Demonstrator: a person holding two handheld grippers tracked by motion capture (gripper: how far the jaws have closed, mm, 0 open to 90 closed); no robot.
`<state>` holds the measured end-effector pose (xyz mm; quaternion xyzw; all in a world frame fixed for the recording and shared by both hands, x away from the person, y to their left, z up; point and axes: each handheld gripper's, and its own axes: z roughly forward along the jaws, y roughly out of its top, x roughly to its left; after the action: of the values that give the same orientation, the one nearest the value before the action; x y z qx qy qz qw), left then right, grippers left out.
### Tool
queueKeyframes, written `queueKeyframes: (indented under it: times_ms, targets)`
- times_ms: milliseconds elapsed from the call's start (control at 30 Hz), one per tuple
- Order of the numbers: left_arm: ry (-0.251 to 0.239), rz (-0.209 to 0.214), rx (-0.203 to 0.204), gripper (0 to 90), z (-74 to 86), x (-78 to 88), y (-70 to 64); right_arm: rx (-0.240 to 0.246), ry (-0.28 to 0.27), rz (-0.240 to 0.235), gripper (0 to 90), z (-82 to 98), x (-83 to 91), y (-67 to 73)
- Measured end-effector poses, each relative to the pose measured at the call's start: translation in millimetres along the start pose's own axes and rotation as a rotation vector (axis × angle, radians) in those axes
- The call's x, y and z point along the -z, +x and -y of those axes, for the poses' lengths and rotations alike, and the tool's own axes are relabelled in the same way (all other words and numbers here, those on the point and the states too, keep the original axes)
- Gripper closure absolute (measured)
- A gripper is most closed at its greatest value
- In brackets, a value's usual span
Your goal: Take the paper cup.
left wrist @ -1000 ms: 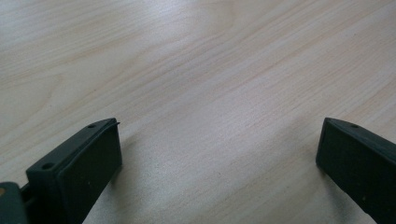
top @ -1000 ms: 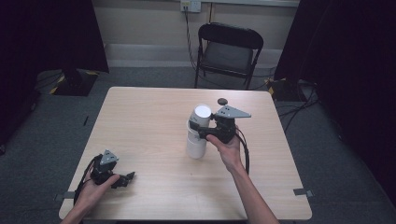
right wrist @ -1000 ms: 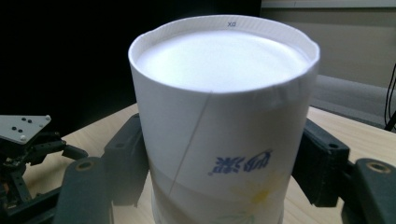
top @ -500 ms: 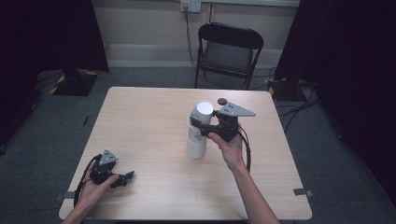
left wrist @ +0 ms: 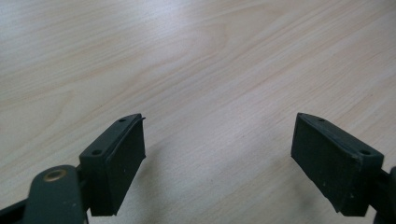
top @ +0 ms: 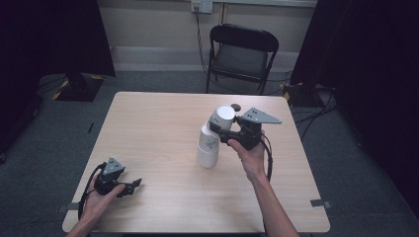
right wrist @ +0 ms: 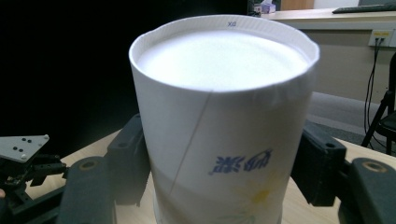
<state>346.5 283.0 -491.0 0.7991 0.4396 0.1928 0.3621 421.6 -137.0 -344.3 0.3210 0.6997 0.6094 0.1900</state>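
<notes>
My right gripper [top: 219, 129] is shut on a white paper cup [top: 223, 116], tilted and raised a little off the white cup stack [top: 207, 152] standing mid-table. In the right gripper view the cup [right wrist: 224, 130], printed with blue characters and a daisy, sits between the right gripper [right wrist: 224, 163] pads, which press both its sides. My left gripper [top: 130, 187] rests near the table's front left corner in the person's hand. Its jaws have just been closing but stand open, and in the left gripper view the left gripper [left wrist: 217, 158] has bare wood between its pads.
The wooden table [top: 148, 118] is bare apart from the cups. A black folding chair [top: 240, 54] stands behind the far edge. Cables [top: 316, 106] trail on the grey carpet at the right. The left gripper [right wrist: 21, 161] is visible far off in the right gripper view.
The right gripper has risen and tilted with the top cup, drawing it up off the stack. The left hand has stayed where it was.
</notes>
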Motion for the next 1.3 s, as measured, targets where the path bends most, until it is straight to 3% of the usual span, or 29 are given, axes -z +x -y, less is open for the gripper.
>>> queueKeyframes:
  times_ms: [333, 500, 633, 700, 900, 1033, 1167, 1300]
  targets:
    - [-0.044, 0.016, -0.016, 17.6, -10.0, 8.4, -7.0, -0.017, 0.008, 0.046, 31.5, -3.9, 24.4, -2.8]
    - [-0.059, 0.01, -0.052, 18.7, -17.7, 11.1, -14.0, -0.026, 0.019, 0.066, 31.8, -0.4, 38.6, -4.0]
    - [-0.101, 0.015, -0.074, 22.2, -23.8, 16.0, -21.2, -0.042, 0.039, 0.07, 32.1, 5.3, 48.0, -4.6]
    - [-0.124, 0.009, -0.088, 22.9, -26.3, 19.5, -27.1, -0.025, 0.06, 0.079, 32.1, 8.7, 50.9, -2.6]
    - [-0.181, 0.039, -0.087, 23.1, -40.5, 25.5, -39.9, -0.023, 0.098, 0.062, 32.1, 16.3, 59.5, 5.6]
    - [-0.204, 0.086, -0.105, 24.1, -56.0, 21.8, -50.1, -0.026, 0.14, 0.055, 32.2, 21.7, 57.7, 11.5]
    - [-0.246, 0.128, -0.121, 24.9, -72.3, 19.1, -64.6, -0.032, 0.186, 0.016, 32.2, 29.5, 52.4, 23.5]
    - [-0.294, 0.167, -0.104, 27.9, -86.4, 17.6, -77.1, -0.038, 0.161, -0.001, 32.2, 34.1, 51.4, 35.2]
